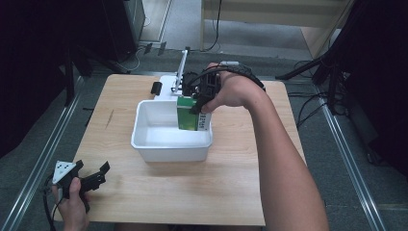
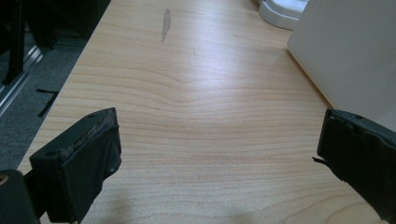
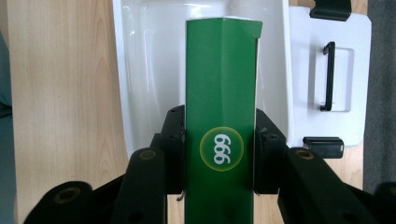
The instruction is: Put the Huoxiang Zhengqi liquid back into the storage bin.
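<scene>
Over the white bin (image 1: 144, 139), right gripper (image 1: 202, 98) clamps green box (image 1: 186, 115).

Box (image 1: 189, 114) inside tub (image 1: 166, 150) at table (image 1: 231, 192) centre, lid (image 1: 167, 86) behind tub.

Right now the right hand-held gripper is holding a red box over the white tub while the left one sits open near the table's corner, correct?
Not quite: the box is green, as the right gripper view shows. The right hand-held gripper does clamp it over the white tub, and the left hand-held gripper sits open near the corner.
</scene>
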The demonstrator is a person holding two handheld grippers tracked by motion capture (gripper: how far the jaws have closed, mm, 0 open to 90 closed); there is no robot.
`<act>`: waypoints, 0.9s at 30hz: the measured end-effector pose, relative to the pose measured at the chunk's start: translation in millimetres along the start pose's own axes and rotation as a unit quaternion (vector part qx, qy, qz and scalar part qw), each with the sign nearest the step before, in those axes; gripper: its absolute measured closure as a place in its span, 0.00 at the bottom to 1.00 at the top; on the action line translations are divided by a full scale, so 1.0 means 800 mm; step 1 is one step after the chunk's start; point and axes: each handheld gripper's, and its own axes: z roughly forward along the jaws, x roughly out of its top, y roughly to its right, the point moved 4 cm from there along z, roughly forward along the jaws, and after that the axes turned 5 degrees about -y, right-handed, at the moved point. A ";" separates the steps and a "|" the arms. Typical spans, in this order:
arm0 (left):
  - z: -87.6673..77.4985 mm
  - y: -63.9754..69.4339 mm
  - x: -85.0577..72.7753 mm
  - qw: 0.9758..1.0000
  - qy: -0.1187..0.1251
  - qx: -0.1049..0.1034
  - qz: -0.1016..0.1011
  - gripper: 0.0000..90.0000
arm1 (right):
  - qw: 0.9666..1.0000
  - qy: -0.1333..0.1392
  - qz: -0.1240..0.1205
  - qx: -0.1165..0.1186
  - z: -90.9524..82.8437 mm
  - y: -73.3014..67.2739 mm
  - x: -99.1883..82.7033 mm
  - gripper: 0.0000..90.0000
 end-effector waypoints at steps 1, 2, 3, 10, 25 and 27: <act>0.000 0.000 0.000 1.000 0.000 0.000 0.000 0.00 | 1.000 0.000 -0.003 0.000 0.003 0.000 0.000 0.72; 0.000 0.000 0.000 1.000 0.000 0.000 0.001 0.00 | 1.000 -0.002 -0.004 0.000 0.005 -0.001 -0.001 0.72; 0.000 0.000 0.000 1.000 0.000 0.000 0.001 0.00 | 1.000 -0.002 -0.005 0.001 0.007 -0.001 -0.001 0.72; 0.000 0.001 0.000 1.000 0.003 -0.001 0.001 0.00 | 1.000 -0.002 -0.005 0.005 0.029 0.001 -0.005 0.72; 0.000 0.000 0.001 1.000 0.004 -0.002 -0.001 0.00 | 1.000 -0.003 -0.012 0.009 0.077 0.005 -0.013 0.71; 0.000 0.000 0.001 1.000 0.004 -0.002 -0.002 0.00 | 1.000 0.001 -0.013 0.012 0.083 0.007 -0.014 0.71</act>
